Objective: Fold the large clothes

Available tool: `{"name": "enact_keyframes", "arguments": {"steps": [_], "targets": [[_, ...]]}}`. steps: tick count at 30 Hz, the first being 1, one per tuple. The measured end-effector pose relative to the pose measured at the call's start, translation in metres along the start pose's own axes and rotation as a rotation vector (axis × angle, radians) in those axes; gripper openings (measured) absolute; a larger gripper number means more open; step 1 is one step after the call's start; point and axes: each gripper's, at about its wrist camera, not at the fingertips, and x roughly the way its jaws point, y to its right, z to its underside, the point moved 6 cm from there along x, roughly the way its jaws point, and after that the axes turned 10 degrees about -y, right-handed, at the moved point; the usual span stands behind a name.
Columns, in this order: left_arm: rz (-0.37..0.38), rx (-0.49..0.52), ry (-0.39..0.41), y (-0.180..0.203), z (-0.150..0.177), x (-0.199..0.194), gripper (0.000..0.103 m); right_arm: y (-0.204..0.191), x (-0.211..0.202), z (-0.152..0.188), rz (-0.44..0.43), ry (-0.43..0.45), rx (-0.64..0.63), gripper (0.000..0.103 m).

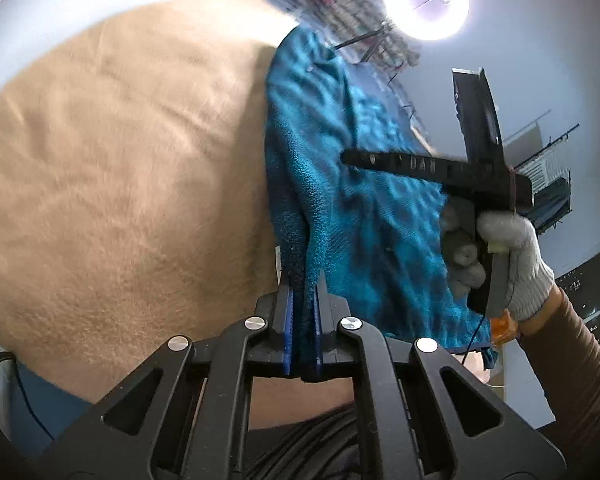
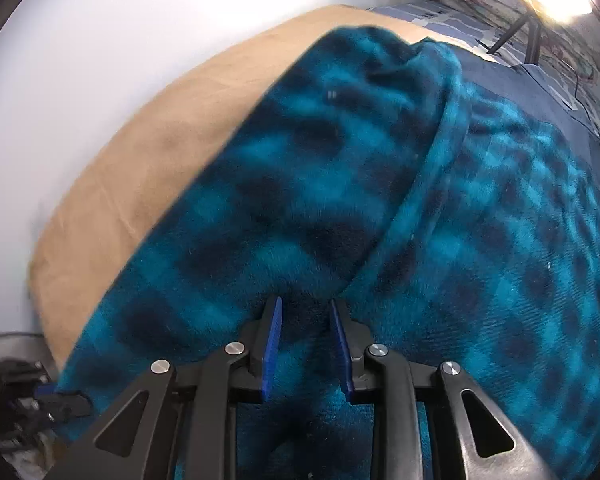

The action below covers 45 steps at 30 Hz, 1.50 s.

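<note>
A large teal and dark blue checked fleece garment (image 1: pixel 364 208) lies on a tan bed cover (image 1: pixel 120 152). My left gripper (image 1: pixel 304 300) is shut on a folded edge of the garment, which runs up from its blue pads. In the left wrist view my right gripper (image 1: pixel 452 168) is held by a gloved hand over the garment, to the right. In the right wrist view the garment (image 2: pixel 300 184) fills the frame. My right gripper (image 2: pixel 306 312) has a thick fold of the fleece bunched between its parted blue pads (image 2: pixel 274 328) and holds it lifted.
A white wall (image 2: pixel 120 40) borders the tan bed cover (image 2: pixel 112 200) on the left. A patterned quilt (image 2: pixel 520 12) and dark blue bedding (image 2: pixel 500 68) lie at the far end. A ring light (image 1: pixel 426 0) shines above. Cables and dark gear (image 2: pixel 24 400) sit beside the bed.
</note>
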Motion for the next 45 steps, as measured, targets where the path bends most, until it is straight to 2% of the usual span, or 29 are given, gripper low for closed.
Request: {"name": "enact_keyframes", "arguments": {"steps": [3,5,6,7,9,14,21,25,26,29,30,31,33,36,37,39,41,43,45], "targets": [[0.002,0.018,0.013,0.009,-0.003,-0.004,0.005,0.006,-0.018,-0.018,-0.036,0.062,0.059,0.043],[-0.002,0.039,0.02,0.015,-0.004,-0.006,0.005,0.011,-0.026,-0.034,-0.021,0.092,0.086,0.043],[-0.005,0.049,0.024,0.017,-0.003,-0.007,0.005,0.012,-0.028,-0.041,-0.011,0.099,0.091,0.04],[-0.007,0.062,0.027,0.019,-0.001,-0.008,0.005,0.015,-0.029,-0.052,0.007,0.11,0.101,0.032],[-0.017,0.076,0.029,0.018,0.001,-0.009,0.005,0.023,-0.029,-0.077,0.021,0.139,0.136,0.027],[-0.021,0.105,0.03,0.019,0.001,-0.011,0.005,0.06,-0.023,-0.151,0.019,0.235,0.276,0.027],[-0.014,0.141,0.035,0.025,-0.001,-0.008,0.005,0.073,0.023,-0.212,0.073,0.228,0.319,0.027],[-0.005,0.144,0.032,0.027,-0.002,-0.008,0.005,0.071,0.065,-0.218,0.07,0.115,0.306,0.028],[-0.006,0.149,0.032,0.029,-0.003,-0.007,0.005,0.072,0.064,-0.221,0.069,0.129,0.301,0.029],[-0.014,0.174,0.033,0.034,-0.001,-0.009,0.005,0.076,0.053,-0.22,0.001,0.095,0.323,0.029],[-0.019,0.187,0.032,0.038,-0.001,-0.008,0.005,0.077,0.046,-0.217,-0.019,0.09,0.33,0.034],[-0.024,0.196,0.032,0.04,-0.001,-0.007,0.005,0.075,0.037,-0.212,-0.051,0.082,0.329,0.047],[-0.03,0.215,0.031,0.046,-0.002,-0.005,0.005,0.066,0.025,-0.202,-0.081,0.052,0.31,0.063],[-0.023,0.235,0.024,0.055,-0.004,0.0,0.005,0.038,0.016,-0.181,-0.11,-0.023,0.24,0.066],[-0.022,0.236,0.021,0.058,-0.004,0.002,0.005,0.026,0.017,-0.173,-0.123,-0.055,0.208,0.069],[-0.031,0.249,0.019,0.063,-0.003,0.004,0.005,0.005,0.02,-0.163,-0.102,-0.098,0.148,0.071],[-0.05,0.273,0.02,0.069,-0.003,0.003,0.005,-0.009,0.027,-0.156,-0.009,-0.119,0.085,0.071],[-0.069,0.296,0.019,0.073,-0.001,0.001,0.005,-0.014,0.039,-0.151,0.047,-0.147,0.068,0.071],[-0.089,0.313,0.017,0.077,0.001,0.002,0.005,-0.016,0.052,-0.146,0.06,-0.183,0.072,0.071]]}}
